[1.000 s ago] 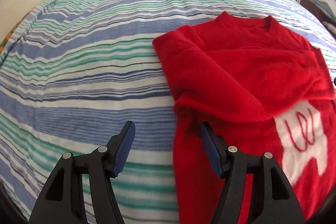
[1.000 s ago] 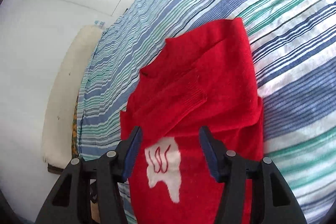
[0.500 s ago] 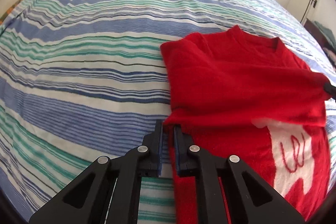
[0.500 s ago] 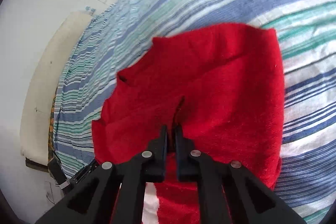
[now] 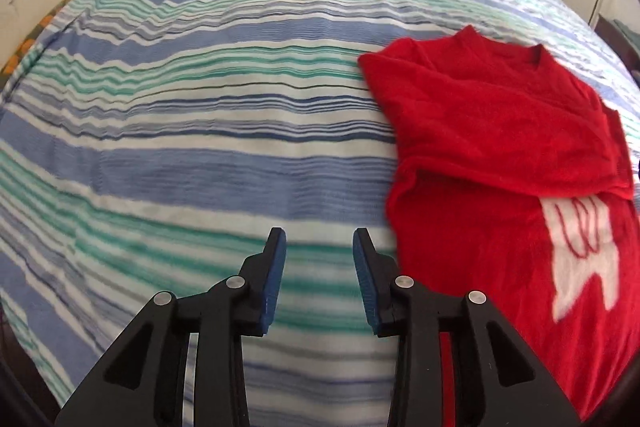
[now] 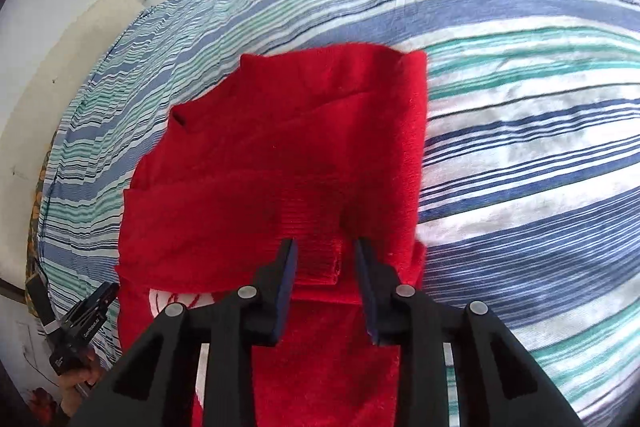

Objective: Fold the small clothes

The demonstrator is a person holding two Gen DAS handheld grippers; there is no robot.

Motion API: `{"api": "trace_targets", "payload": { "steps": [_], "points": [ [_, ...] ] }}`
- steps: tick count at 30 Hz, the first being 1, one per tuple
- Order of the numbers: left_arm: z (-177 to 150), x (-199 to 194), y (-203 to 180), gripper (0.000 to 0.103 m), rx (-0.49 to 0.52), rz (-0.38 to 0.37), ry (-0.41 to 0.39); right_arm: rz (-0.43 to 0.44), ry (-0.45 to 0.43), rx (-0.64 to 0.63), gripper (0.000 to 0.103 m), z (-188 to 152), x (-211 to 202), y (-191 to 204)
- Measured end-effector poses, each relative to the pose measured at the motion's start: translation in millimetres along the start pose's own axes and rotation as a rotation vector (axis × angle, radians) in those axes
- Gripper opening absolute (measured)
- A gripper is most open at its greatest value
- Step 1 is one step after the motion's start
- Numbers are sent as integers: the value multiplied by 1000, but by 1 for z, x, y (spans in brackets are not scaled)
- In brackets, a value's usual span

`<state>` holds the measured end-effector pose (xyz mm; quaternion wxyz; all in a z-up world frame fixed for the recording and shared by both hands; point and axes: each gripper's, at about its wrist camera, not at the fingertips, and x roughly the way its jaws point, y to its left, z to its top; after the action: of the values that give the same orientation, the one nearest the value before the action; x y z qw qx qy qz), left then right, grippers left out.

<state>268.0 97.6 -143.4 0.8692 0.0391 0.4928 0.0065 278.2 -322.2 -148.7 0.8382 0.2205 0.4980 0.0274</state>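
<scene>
1. Where the red sweater (image 5: 500, 131) lies on the striped bedspread (image 5: 200, 131), it occupies the right half of the left wrist view, with its neckline at the far end and its hem toward the camera; its long axis therefore runs roughly along the pointing direction of both tools.
2. Left gripper (image 5: 319, 259): fingers spread, holding nothing, poised over bare bedspread just beside the sweater's left edge. The garment lies to the right of these fingers, not between them.
3. Right gripper (image 6: 325, 267): fingers spread, holding nothing, poised directly over the garment. The ribbed cuff (image 6: 316, 247) of a sleeve folded across the chest appears between the two fingers; whether the pads touch the knit cannot be told.
4. White motif (image 5: 580, 255): exposed on the lower body, below the folded-over sleeves, indicating that the hem half has not yet been brought up.
5. Judgement: both sleeves appear folded in, so the lengthwise fold is probably next. The right gripper is nearer the cloth; the left would need to shift right to reach the edge. Each would likely have to draw back toward the hem, which lies out of view beneath the tools.
</scene>
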Motion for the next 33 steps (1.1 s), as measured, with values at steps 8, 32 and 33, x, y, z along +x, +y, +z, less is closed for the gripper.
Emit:
{"api": "trace_targets", "payload": {
  "steps": [8, 32, 33],
  "points": [
    [-95, -55, -48, 39, 143, -206, 69, 126, 120, -228, 45, -98, -55, 43],
    [-175, -72, -71, 37, 274, -36, 145, -65, 143, -261, 47, -255, -92, 22],
    [-176, -73, -69, 37, 269, -36, 145, -68, 141, -262, 47, -256, -94, 23]
  ]
}}
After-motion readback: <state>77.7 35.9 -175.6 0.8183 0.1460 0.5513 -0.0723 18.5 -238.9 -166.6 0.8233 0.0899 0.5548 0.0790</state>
